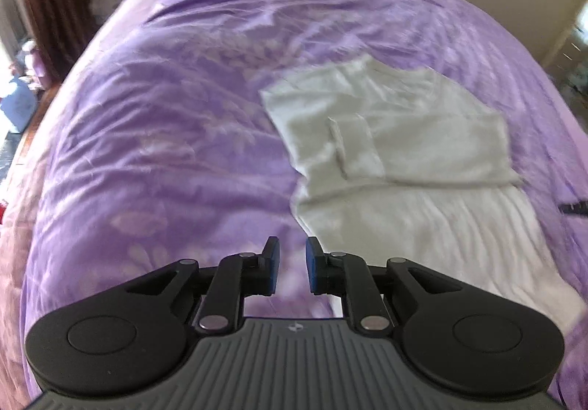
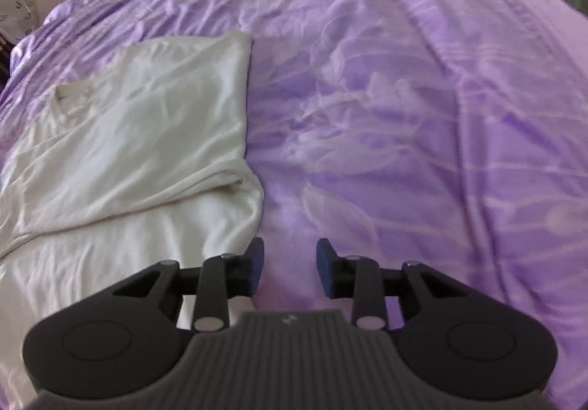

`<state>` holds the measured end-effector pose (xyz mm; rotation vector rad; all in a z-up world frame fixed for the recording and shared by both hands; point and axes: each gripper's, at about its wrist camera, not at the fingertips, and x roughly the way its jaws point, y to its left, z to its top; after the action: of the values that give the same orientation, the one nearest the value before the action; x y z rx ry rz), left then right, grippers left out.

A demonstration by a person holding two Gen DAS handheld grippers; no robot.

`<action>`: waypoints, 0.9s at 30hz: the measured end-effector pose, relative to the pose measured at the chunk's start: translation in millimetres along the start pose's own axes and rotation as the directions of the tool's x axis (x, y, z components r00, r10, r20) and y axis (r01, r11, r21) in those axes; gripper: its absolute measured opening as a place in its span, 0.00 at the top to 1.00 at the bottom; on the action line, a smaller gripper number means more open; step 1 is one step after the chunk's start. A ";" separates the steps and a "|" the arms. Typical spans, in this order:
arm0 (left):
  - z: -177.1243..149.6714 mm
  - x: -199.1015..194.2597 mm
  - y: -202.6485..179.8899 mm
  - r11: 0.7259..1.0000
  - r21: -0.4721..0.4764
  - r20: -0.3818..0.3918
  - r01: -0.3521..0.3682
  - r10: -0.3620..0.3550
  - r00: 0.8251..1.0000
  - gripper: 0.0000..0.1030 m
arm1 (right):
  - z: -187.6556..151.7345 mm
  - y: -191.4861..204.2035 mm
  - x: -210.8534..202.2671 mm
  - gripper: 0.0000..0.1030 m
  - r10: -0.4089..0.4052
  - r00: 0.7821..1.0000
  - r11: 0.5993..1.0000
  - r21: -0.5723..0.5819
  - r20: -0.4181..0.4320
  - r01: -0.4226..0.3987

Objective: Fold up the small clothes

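Both hand-held grippers (image 1: 291,265) (image 2: 290,266) gape empty beside white garment's (image 2: 128,138) edge.

The purple bedspread (image 1: 176,138) is soft cloth with a faint sheen, creased all over. The white garment (image 2: 139,138) looks like smooth, thin fabric – matt in the folds (slightly glossy where light falls). The left gripper (image 1: 291,265) is matt black plastic, its base ribbed grey, with blue pads (image 1: 313,263).

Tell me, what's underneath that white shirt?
The white shirt lies on a purple bedspread, which shows all around it. Whatever sits directly beneath the folded layers is covered.
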<state>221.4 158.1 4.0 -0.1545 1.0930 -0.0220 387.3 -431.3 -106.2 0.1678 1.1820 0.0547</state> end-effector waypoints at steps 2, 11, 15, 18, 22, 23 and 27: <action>-10.4 -14.6 -12.9 0.998 0.060 -0.016 0.028 -0.027 1.000 0.77 | -9.4 -6.5 -30.8 0.73 0.006 1.000 1.000 0.014 0.020 -0.007; -42.5 -119.6 -43.2 0.981 0.194 0.041 0.008 -0.017 0.999 0.68 | -54.0 -38.6 -199.0 0.73 -0.057 0.987 0.998 0.032 0.148 0.053; -51.6 -146.9 -45.9 0.971 0.236 0.052 -0.040 0.028 0.998 0.62 | -75.6 -43.6 -256.3 0.71 -0.094 0.984 0.996 0.021 0.152 0.091; -65.7 -141.8 -48.3 0.972 0.235 0.014 0.022 -0.026 1.000 0.51 | -94.7 -44.2 -278.1 0.63 -0.063 0.992 0.998 0.015 0.112 0.062; -92.9 -89.7 -52.5 0.978 0.175 -0.106 0.115 -0.097 0.990 0.50 | -126.8 -43.4 -258.5 0.57 0.028 0.998 0.997 0.067 0.054 -0.031; -101.0 -69.7 -53.4 0.979 0.157 -0.146 0.130 -0.107 0.983 0.50 | -135.4 -41.7 -246.2 0.57 0.044 0.998 0.995 0.085 0.035 -0.047; -125.8 -1.5 -52.1 0.982 0.064 -0.271 0.178 -0.154 0.950 0.50 | -166.2 -38.4 -192.9 0.57 0.113 0.993 0.981 0.160 -0.037 -0.106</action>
<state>112.3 92.3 -44.3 -0.1675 1.3418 -0.2481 158.8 -477.4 3.1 0.3733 1.2229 0.0621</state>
